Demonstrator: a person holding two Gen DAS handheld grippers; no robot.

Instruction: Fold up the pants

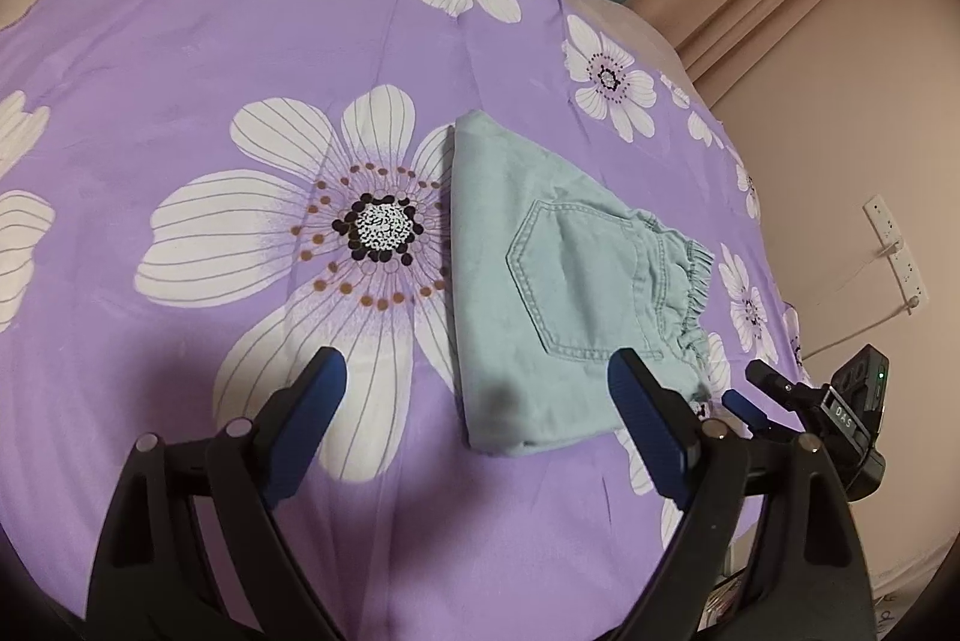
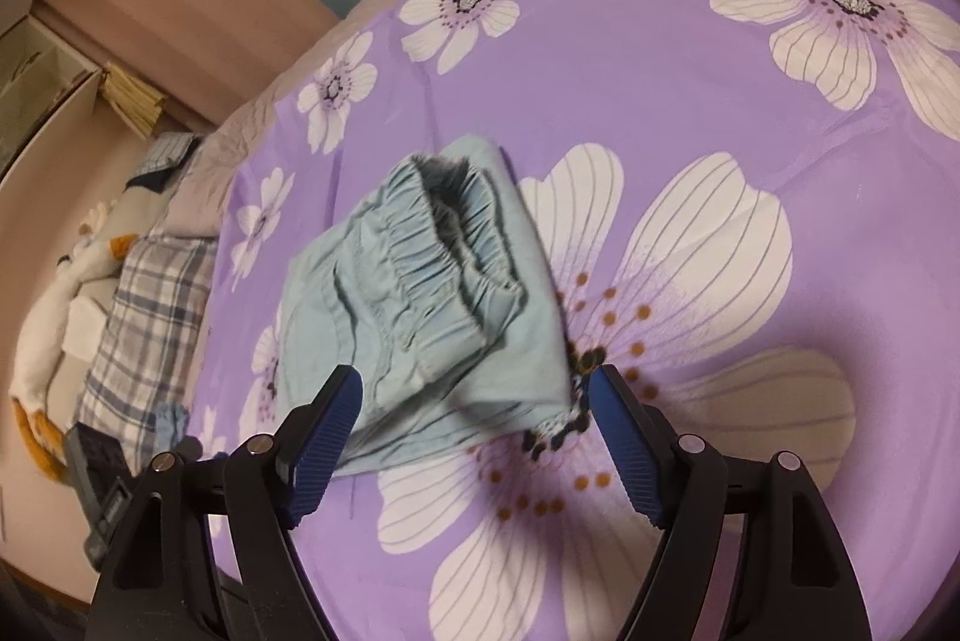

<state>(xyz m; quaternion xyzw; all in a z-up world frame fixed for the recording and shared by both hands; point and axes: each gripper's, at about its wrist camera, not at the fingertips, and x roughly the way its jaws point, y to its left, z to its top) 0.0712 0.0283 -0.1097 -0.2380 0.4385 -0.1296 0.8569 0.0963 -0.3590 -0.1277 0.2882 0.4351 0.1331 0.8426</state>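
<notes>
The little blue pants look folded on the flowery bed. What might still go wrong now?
1. The pants lie between the right gripper's open fingers; pulling away might snag the cloth and undo the fold.
2. The stretchy waistband puffs up, so the top layer may spring open.
3. The pants lie near the edge of the bedspread and could slide off if bumped.

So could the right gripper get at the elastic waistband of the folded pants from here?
Probably yes. The right gripper is open and empty, the waistband lies exposed on top of the light blue pants just ahead, nothing between.
</notes>
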